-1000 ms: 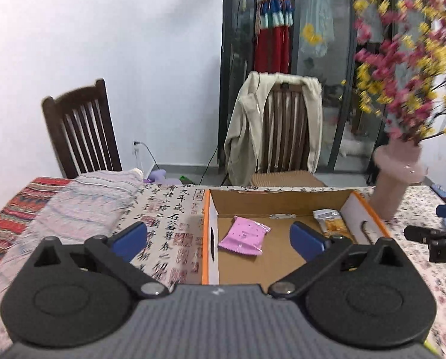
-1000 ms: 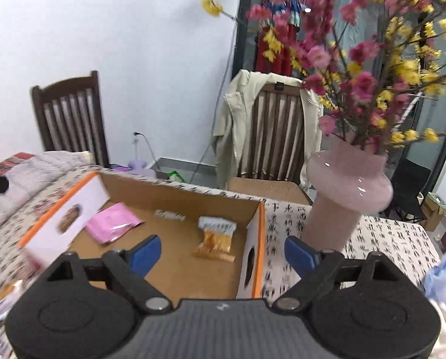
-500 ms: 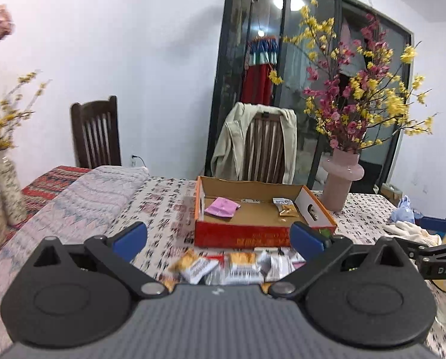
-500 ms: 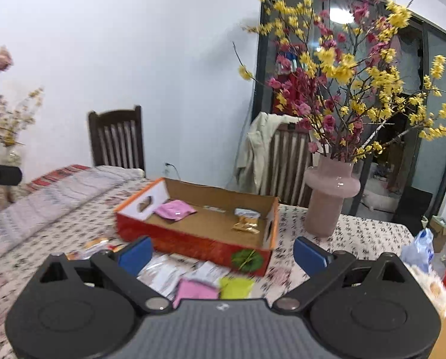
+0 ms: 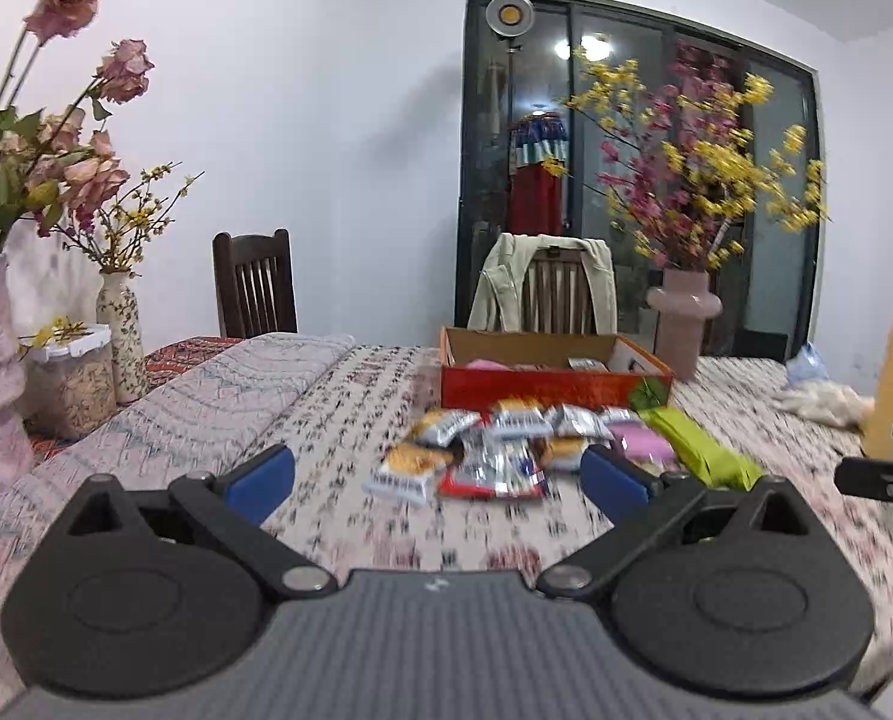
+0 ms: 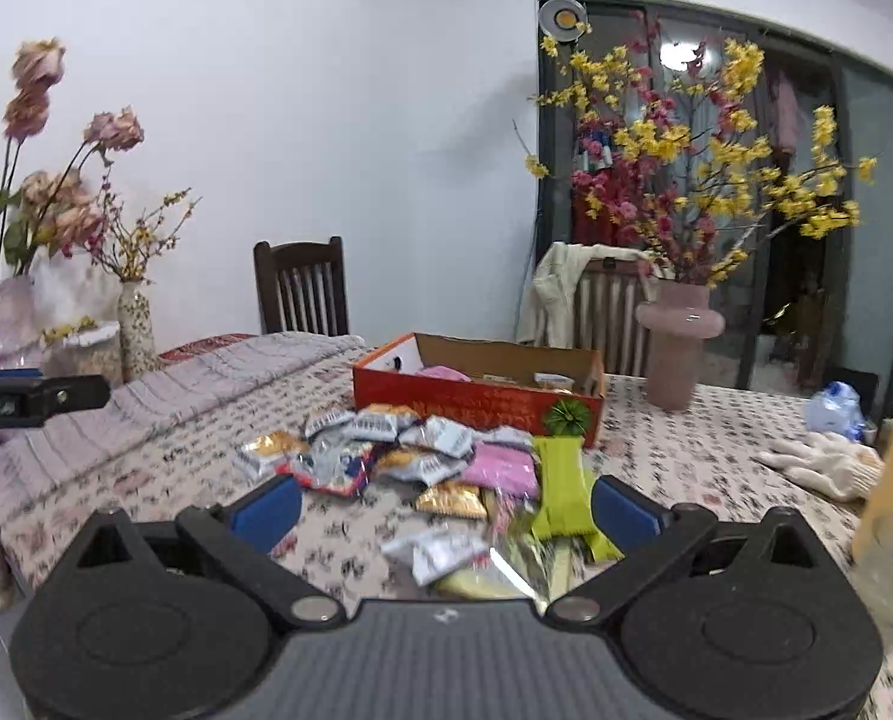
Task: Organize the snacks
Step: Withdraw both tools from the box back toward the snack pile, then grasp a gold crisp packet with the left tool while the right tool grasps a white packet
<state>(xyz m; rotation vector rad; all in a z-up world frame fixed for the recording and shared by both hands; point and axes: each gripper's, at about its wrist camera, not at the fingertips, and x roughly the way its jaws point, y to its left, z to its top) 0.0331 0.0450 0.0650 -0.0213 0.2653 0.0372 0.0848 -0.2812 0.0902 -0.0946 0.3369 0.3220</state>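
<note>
- The left hand-held gripper point(image 5: 437, 477) hangs above the worktop point(image 5: 338, 408) with its blue fingers point(image 5: 260, 477) spread wide and nothing between them.
- Just ahead of it, a little toward its right finger, lies the pile of snacks point(image 5: 506, 450): silver, orange and red packets heaped loosely on the patterned cloth, blurred in this view.
- At the right edge of that pile, close to the right finger, sits a long green packet point(image 5: 701, 453), with a pink packet point(image 5: 647, 444) beside it.
- Beyond the pile stands the red cardboard box point(image 5: 542, 387), open at the top, with a few packets already inside.
- Further off, right of the box, is a pink vase point(image 5: 683, 315) of yellow and pink blossoms.
- Behind the box is a chair point(image 5: 551, 291) with a pale jacket draped over it.
- The right hand-held gripper point(image 6: 446, 510) is likewise spread and holds nothing.
- The snacks point(image 6: 422, 456) lie straight in front of it and run back between its fingers, the nearest packets right under the fingertips.
- The green packet point(image 6: 560, 489) lies just inside its right finger; the pink packet point(image 6: 503, 468) touches the green one's left side.
- Past the heap is the box point(image 6: 476, 405), its near red wall touching the farthest packets.
- Far to its left, part of the other tool point(image 6: 32, 399) pokes into view.
- Off to its right, white gloves point(image 6: 824, 465) lie on the cloth.
</note>
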